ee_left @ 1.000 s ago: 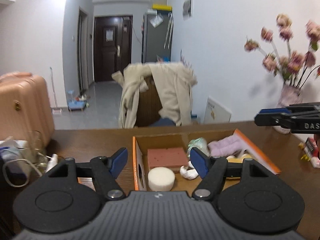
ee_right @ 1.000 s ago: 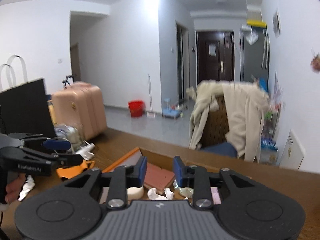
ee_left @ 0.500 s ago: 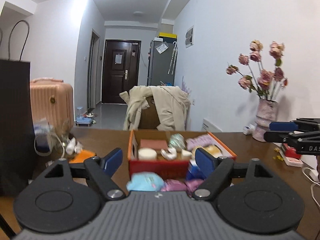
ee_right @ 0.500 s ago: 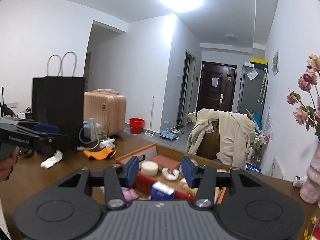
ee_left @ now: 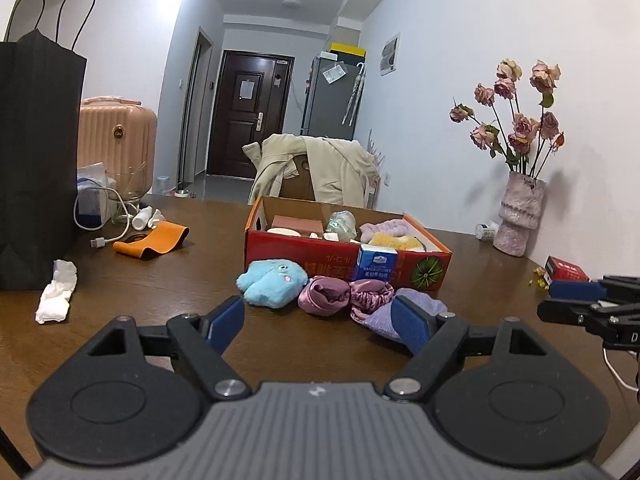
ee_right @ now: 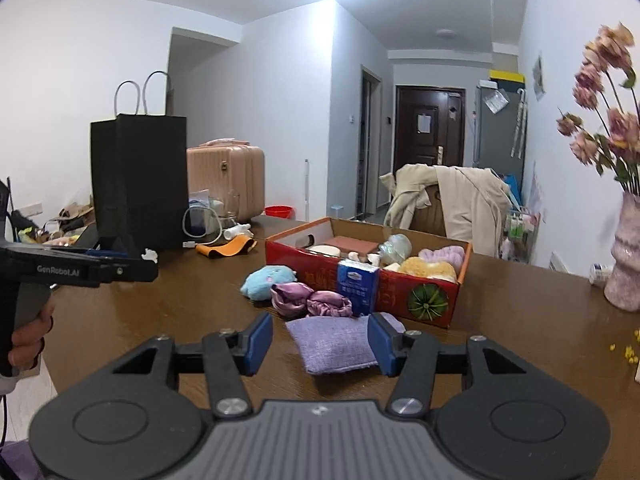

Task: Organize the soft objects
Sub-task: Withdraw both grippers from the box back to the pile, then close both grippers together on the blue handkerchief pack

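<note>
A red cardboard box point(ee_left: 304, 250) point(ee_right: 424, 296) stands on the brown table and holds several soft items. In front of it lie a light blue plush point(ee_left: 270, 282) point(ee_right: 266, 280), a purple satin scrunchie point(ee_left: 344, 296) point(ee_right: 310, 300), a blue tissue pack point(ee_left: 376, 266) point(ee_right: 357, 286) and a lilac cloth pad point(ee_left: 380, 312) point(ee_right: 332, 344). My left gripper point(ee_left: 318, 324) is open and empty, short of the plush and scrunchie. My right gripper point(ee_right: 320, 338) is open and empty, its fingers just short of the lilac pad.
A black paper bag point(ee_left: 36, 160) stands at the left, with a white cloth point(ee_left: 56, 296), an orange band point(ee_left: 152, 242) and cables beside it. A vase of pink flowers point(ee_left: 518, 216) and a red packet point(ee_left: 568, 270) sit at the right. A chair with a coat point(ee_left: 312, 168) is behind the table.
Both grippers have pulled back from over the box towards the table's near side and dropped lower. The items in front of the box have come into view. Both stay open.
</note>
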Action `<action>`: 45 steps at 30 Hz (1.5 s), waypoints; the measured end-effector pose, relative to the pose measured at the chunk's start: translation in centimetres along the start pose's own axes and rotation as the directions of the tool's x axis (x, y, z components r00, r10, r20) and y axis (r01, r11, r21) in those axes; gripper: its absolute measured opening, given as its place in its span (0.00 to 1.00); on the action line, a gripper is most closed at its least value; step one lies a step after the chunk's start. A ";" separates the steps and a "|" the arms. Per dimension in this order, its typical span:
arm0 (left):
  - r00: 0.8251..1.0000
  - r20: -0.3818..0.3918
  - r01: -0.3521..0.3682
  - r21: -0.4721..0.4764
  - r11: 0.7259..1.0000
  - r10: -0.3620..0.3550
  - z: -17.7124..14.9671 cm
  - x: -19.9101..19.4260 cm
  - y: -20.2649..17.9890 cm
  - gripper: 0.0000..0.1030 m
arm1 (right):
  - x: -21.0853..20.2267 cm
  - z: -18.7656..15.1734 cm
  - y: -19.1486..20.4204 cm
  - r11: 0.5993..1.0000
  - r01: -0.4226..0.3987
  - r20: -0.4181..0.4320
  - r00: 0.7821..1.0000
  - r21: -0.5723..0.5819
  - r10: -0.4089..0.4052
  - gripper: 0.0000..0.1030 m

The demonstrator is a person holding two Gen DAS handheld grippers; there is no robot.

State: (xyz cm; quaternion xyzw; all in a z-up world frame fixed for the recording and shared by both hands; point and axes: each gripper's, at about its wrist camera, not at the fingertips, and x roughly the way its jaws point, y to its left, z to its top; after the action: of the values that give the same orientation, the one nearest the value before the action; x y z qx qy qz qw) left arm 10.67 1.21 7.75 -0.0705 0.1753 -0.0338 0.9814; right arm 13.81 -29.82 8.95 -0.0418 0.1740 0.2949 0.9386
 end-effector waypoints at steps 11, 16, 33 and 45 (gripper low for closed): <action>0.994 -0.080 0.075 0.006 0.997 -0.074 0.4 6.0 -0.9 0.72 | 5.9 -0.2 -2.2 0.998 0.008 -0.076 0.997 0.060 -0.003 0.50; 0.990 -0.105 0.096 -0.030 0.995 -0.098 3.1 10.9 -0.9 0.65 | 9.2 1.0 -4.3 0.996 0.023 -0.095 0.995 0.084 -0.015 0.50; 0.897 -0.283 0.272 -0.251 0.929 -0.339 5.8 28.0 -0.4 0.22 | 23.7 4.0 -10.6 0.937 -0.061 -0.151 0.981 0.344 0.119 0.18; 0.913 -0.225 0.285 -0.243 0.927 -0.340 7.2 24.0 -0.8 0.19 | 22.0 4.9 -9.3 0.938 -0.105 -0.104 0.984 0.330 0.147 0.15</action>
State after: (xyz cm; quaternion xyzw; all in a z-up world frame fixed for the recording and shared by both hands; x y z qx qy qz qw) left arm 35.64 -0.88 6.37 -0.1935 0.2930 -0.1819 0.9185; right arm 37.41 -24.70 5.57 0.1053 0.2816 0.3189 0.8989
